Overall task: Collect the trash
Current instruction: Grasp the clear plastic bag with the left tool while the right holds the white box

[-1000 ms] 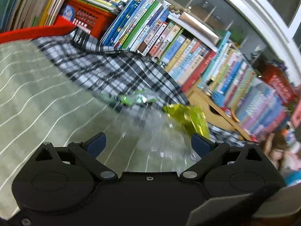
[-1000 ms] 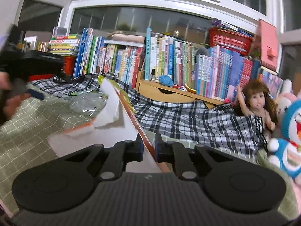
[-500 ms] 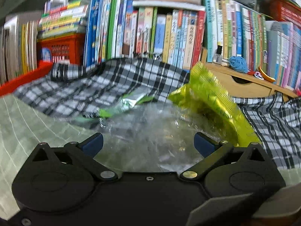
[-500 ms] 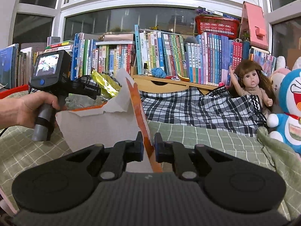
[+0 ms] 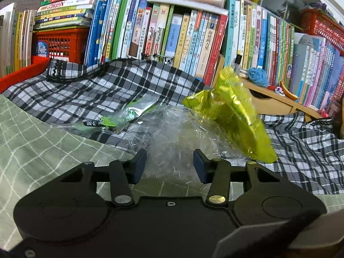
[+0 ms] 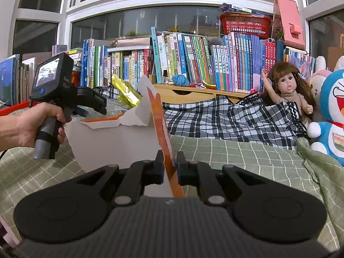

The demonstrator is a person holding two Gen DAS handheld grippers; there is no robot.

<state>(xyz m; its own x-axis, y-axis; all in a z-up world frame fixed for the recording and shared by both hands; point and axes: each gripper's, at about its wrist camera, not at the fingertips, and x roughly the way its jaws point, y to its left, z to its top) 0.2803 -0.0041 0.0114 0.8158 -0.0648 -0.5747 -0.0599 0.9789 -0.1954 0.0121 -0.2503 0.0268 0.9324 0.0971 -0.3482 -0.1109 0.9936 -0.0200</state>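
A crumpled clear plastic wrap lies on the bed where the green checked sheet meets the plaid blanket. A yellow foil wrapper stands against its right side, and a green wrapper lies at its left. My left gripper is down at the clear plastic. Its jaws are closing, with the plastic's near end between the pads. In the right wrist view, a hand holds that gripper behind a torn white and orange cardboard envelope. My right gripper is shut on the envelope's orange edge and holds it upright.
A long row of books on a low wooden shelf runs behind the bed, with a red crate at the left. A doll and a blue plush toy sit on the plaid blanket at the right.
My left gripper rolled level and moved in on the clear plastic. Its jaws went from wide apart to much narrower around the plastic. The right gripper kept hold of the envelope.
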